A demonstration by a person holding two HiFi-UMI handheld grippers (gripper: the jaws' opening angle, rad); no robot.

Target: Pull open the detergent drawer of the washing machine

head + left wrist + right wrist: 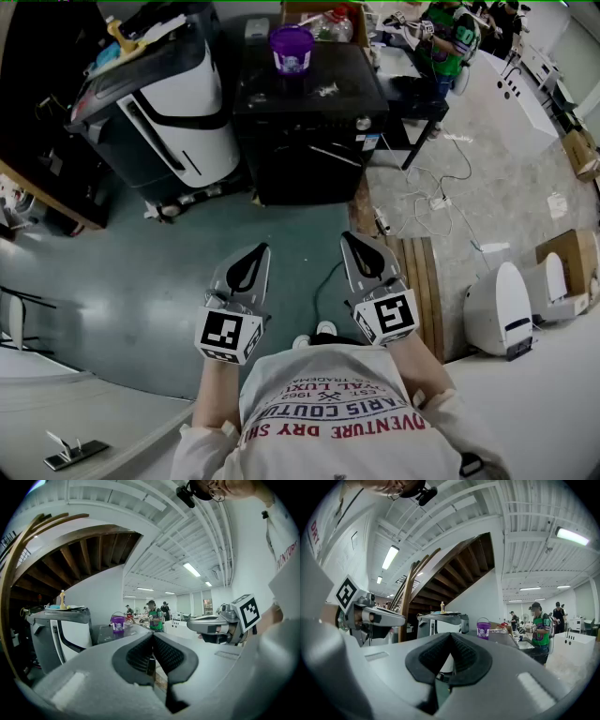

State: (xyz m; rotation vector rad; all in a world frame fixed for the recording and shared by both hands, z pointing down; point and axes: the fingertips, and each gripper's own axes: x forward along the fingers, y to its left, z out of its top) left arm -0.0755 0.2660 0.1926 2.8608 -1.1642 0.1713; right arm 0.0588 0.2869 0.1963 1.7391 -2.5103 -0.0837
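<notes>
The washing machine [309, 141], as I read it, is the black, box-shaped appliance straight ahead at the far side of the floor [141, 272]. A purple bucket [292, 47] stands on its top. Its front faces the person, with a round knob near the right end of the upper panel. The detergent drawer should sit somewhere along that upper panel, but the front is too dark to pick it out, and nothing there looks pulled out. A white and grey appliance [178, 122] leans just to the left of it.

Both grippers are held side by side, near the body and well apart from the machine. The left gripper [255, 255] has its jaws pressed together with nothing between them, and its own view [153, 634] shows the dark pads meeting along a seam. The right gripper [354, 242] is the same, its pads together and empty in its own view [450, 634]. Both point roughly level toward the machine, which looks like a carrying pose for walking up, not a reach. Keeping the jaws together makes sense while there is nothing within range to take.

The pull looks not yet begun. The next move probably calls for closing the gap to the machine, then spreading one pair of jaws to hook the drawer's front lip.
</notes>
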